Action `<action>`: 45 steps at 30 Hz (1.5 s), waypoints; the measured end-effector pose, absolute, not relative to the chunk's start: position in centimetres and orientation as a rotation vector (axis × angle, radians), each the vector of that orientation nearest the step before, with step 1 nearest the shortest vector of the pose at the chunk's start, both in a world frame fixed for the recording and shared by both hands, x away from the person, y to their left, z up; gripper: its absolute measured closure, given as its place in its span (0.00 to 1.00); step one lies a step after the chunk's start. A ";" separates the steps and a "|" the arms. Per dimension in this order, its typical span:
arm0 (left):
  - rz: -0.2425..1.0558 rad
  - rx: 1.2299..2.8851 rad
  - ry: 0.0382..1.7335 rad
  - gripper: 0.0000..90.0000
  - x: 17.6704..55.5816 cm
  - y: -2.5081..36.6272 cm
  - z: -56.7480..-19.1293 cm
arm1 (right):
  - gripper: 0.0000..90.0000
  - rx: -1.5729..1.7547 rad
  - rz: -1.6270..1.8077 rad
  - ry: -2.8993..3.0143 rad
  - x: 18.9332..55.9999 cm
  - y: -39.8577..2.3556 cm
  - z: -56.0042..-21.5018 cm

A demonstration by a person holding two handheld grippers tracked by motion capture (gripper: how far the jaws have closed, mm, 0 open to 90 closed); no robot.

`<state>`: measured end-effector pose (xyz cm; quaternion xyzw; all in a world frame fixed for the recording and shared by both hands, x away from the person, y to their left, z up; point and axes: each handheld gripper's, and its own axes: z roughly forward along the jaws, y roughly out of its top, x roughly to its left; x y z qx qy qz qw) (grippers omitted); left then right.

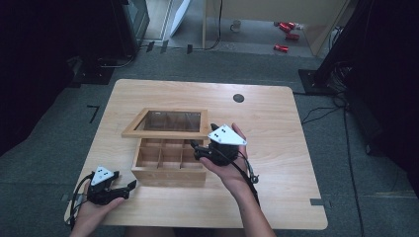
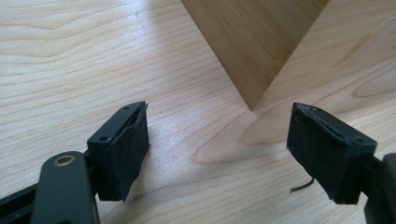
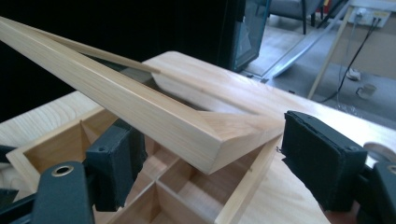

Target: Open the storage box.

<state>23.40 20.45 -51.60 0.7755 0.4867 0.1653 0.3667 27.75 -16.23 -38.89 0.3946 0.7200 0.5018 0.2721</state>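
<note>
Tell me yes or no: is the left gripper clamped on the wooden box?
No: the left gripper stands open with bare table between its jaws, and the wooden box corner lies beyond them.

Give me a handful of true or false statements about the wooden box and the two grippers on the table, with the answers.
1. The wooden box has its lid raised. True.
2. The box is divided into compartments. True.
3. The left gripper is clamped on the box. False: its jaws are apart over the bare table, near a corner of the box.
4. The right gripper is at the box's right side, by the lid's corner. True.
5. The compartments in view are full of tea bags. False: they look empty.
</note>
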 end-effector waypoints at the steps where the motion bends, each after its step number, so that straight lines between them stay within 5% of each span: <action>1: 0.422 1.991 1.251 0.24 23.4 20.4 -51.6 | 0.26 1.053 1.358 1.939 28.0 -16.3 -38.7; 45: 0.430 1.990 1.246 0.24 23.4 20.4 -51.7 | 0.62 1.067 1.545 1.886 38.2 -18.4 -37.3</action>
